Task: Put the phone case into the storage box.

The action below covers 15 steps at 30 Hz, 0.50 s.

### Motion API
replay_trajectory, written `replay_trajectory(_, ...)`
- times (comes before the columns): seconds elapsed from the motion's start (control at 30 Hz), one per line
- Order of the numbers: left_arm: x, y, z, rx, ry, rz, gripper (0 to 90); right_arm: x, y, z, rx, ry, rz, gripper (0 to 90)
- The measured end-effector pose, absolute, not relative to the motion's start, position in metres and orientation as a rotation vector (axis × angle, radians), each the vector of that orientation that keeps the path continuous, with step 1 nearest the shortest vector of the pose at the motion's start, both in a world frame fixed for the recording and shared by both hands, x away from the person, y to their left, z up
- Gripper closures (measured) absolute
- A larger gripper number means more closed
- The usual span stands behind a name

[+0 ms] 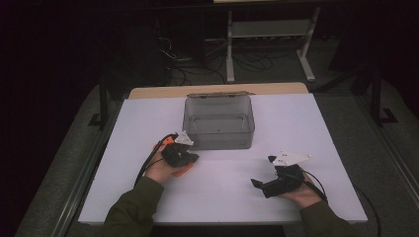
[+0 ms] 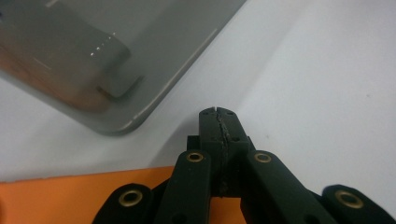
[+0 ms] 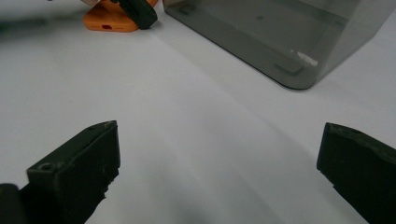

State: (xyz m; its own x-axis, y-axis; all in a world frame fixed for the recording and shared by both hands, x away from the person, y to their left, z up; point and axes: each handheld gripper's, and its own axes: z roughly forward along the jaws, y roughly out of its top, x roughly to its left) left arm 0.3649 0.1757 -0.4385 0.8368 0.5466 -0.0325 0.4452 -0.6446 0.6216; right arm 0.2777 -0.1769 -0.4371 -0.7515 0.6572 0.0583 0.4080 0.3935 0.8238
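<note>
Smoky grey plastic box (image 1: 219,121) is sitting empty mid-tabletop (image 1: 296,123); I'm resting left tongs (image 2: 218,113) clenched beside it, right tongs (image 3: 219,172) released nearby; nothing looks begun.

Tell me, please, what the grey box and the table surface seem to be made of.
Grey box: probably smoky, see-through plastic with a glossy finish; its floor shows through the walls. Table surface: smooth, matte white, perhaps laminate or a sheet; the exact material is unclear.
</note>
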Motion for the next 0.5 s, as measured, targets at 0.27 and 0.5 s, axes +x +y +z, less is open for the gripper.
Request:
replay_trajectory(0.27,0.352,0.186,-0.437,2.393,0.722,0.201,89.9,0.278,-0.177,-0.437,0.935,2.378,1.286,0.0)
replay_trajectory(0.5,0.339,0.199,-0.435,2.411,0.727,0.197,89.9,0.278,-0.176,-0.438,0.937,2.38,1.283,0.0)
